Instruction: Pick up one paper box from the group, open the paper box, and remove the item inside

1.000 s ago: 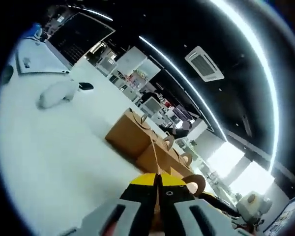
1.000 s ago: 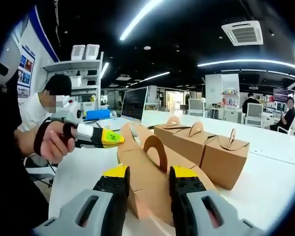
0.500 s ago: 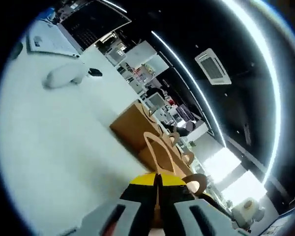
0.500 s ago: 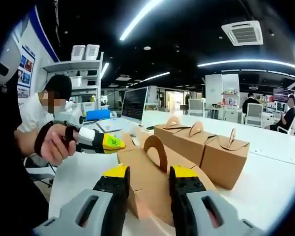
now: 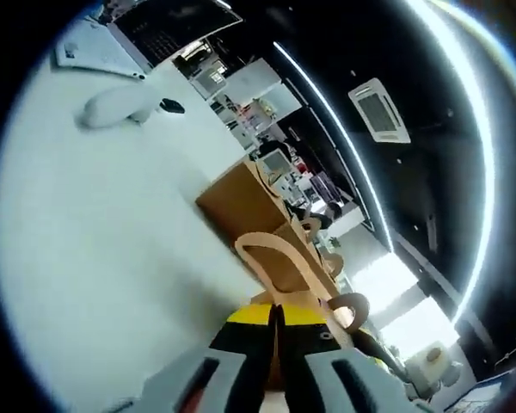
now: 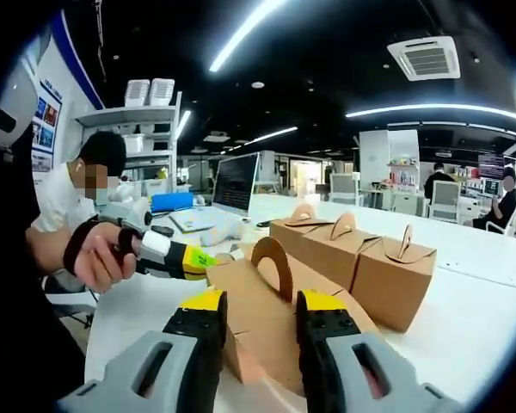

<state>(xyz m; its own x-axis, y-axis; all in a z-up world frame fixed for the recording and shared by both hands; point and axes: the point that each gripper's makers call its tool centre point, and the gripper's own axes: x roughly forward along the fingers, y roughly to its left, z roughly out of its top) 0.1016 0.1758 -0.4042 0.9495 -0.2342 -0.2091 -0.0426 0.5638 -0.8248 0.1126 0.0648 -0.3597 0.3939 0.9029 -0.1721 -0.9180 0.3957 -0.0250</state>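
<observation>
In the right gripper view we had the nearest paper box [image 6: 267,318] at lower centre, on the white table [image 6: 464,301], w/ its arched handle flap [image 6: 273,262] standing up between our right gripper [image 6: 258,314] jaws. Those jaws stood apart on either side of the box top; whether they pressed on it we couldn't tell. Behind, at centre-right, sat the group of three more brown boxes [image 6: 357,254] in a row, closed, handles up. From the left of frame came the left gripper [image 6: 208,258], held in a hand [image 6: 95,258], yellow tips pinched on the box's loose flap at its near-left edge. In the left gripper view the left gripper [image 5: 275,320] showed at bottom centre, jaws clamped together on a looped cardboard flap [image 5: 271,258] rising just above the tips, other boxes [image 5: 241,202] beyond at mid-frame. A laptop [image 6: 236,182] stood at centre-left behind the boxes, a seated person [image 6: 77,185] at far left.
</observation>
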